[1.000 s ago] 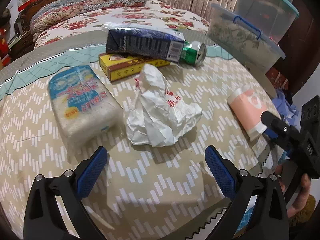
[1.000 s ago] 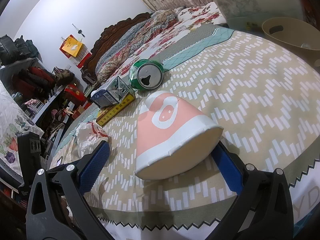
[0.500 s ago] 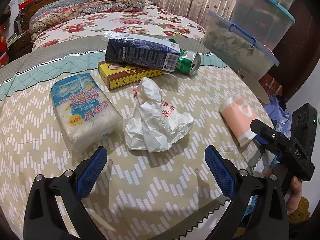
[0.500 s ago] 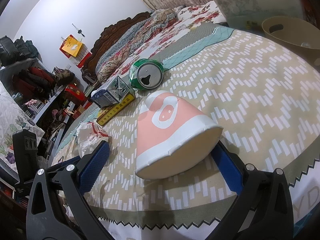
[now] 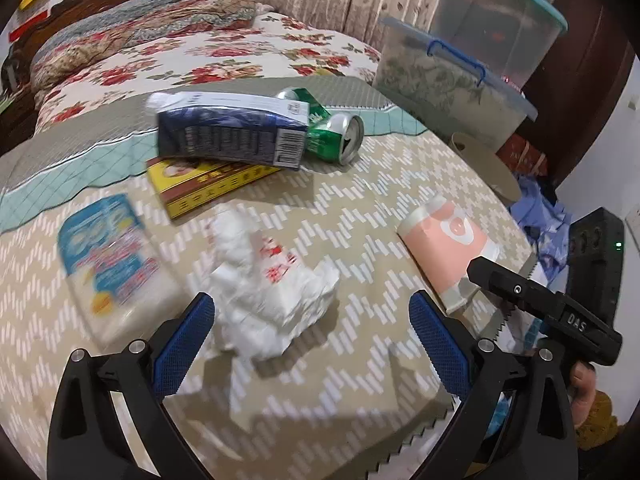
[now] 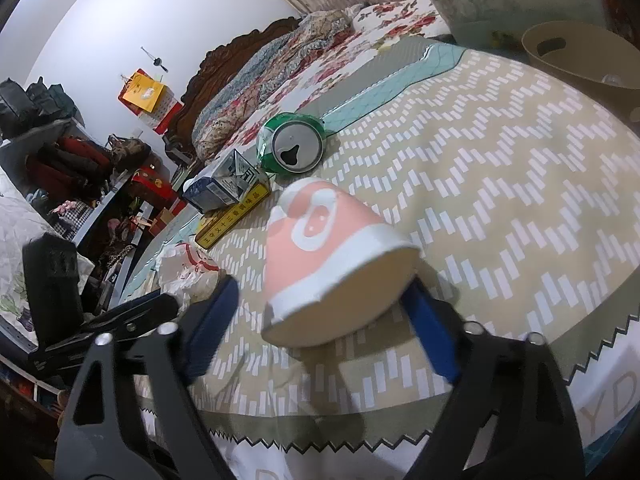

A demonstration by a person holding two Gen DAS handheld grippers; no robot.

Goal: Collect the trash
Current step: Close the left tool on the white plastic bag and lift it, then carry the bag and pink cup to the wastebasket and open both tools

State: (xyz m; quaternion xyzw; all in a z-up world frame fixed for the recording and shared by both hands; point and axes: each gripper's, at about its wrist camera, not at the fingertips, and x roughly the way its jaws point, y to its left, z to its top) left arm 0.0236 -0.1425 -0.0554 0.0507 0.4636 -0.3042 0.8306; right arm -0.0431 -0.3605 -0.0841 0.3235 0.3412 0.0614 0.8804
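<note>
A pink and white paper cup point(image 6: 332, 256) lies on its side on the patterned cloth, its open mouth between the fingers of my right gripper point(image 6: 320, 328), which is open around it; the cup also shows in the left wrist view point(image 5: 448, 256). A crumpled white plastic bag point(image 5: 272, 288) lies just ahead of my open, empty left gripper point(image 5: 312, 340). A green can point(image 5: 336, 140), a dark blue carton point(image 5: 232, 136), a yellow box point(image 5: 208, 184) and a blue-labelled white packet point(image 5: 112, 272) lie further back.
A beige bin point(image 6: 580, 56) stands off the far right edge of the table. Stacked clear storage boxes point(image 5: 460, 72) stand behind it. A bed with a floral cover point(image 5: 180, 52) lies beyond. The cloth's zigzag edge point(image 6: 400, 436) is just under my right gripper.
My left gripper has moved closer to the white bag and swung right. My right gripper's fingers have narrowed a little around the cup's mouth, and the cup's mouth has tipped up slightly.
</note>
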